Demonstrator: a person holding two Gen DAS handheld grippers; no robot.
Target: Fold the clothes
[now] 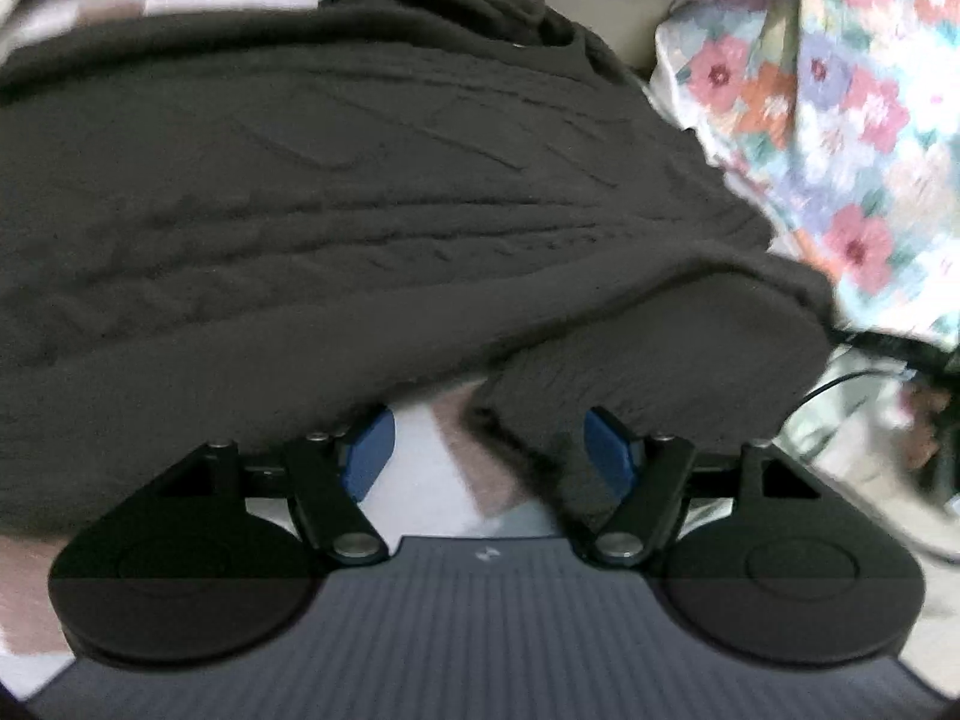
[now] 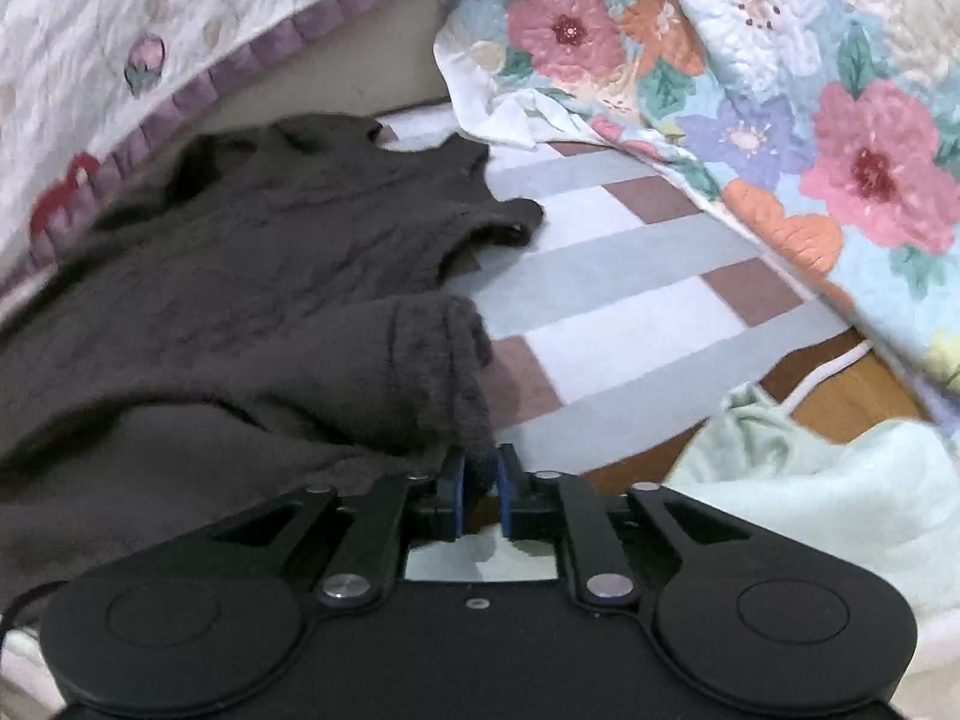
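A dark brown knit sweater (image 1: 360, 180) lies spread over the checked bed sheet (image 1: 420, 480). One of its sleeves (image 1: 660, 360) is folded toward me. My left gripper (image 1: 489, 453) hangs open just above the sheet at the sweater's near edge; the sleeve's cuff rests against the right blue pad (image 1: 609, 456), and the left pad is clear of it. In the right wrist view the sweater (image 2: 240, 300) lies to the left with its neck far off. My right gripper (image 2: 479, 480) is shut on the cuff of a sleeve (image 2: 444, 360), a pinch of dark knit showing between its narrow blue pads.
A floral quilt (image 2: 780, 120) is heaped along the right side. At the far left lies a white pillow with a purple frill (image 2: 180, 60). A pale green cloth (image 2: 810, 492) lies near right over the wooden floor (image 2: 840, 396). The grey, white and brown sheet (image 2: 630, 300) shows beside the sweater.
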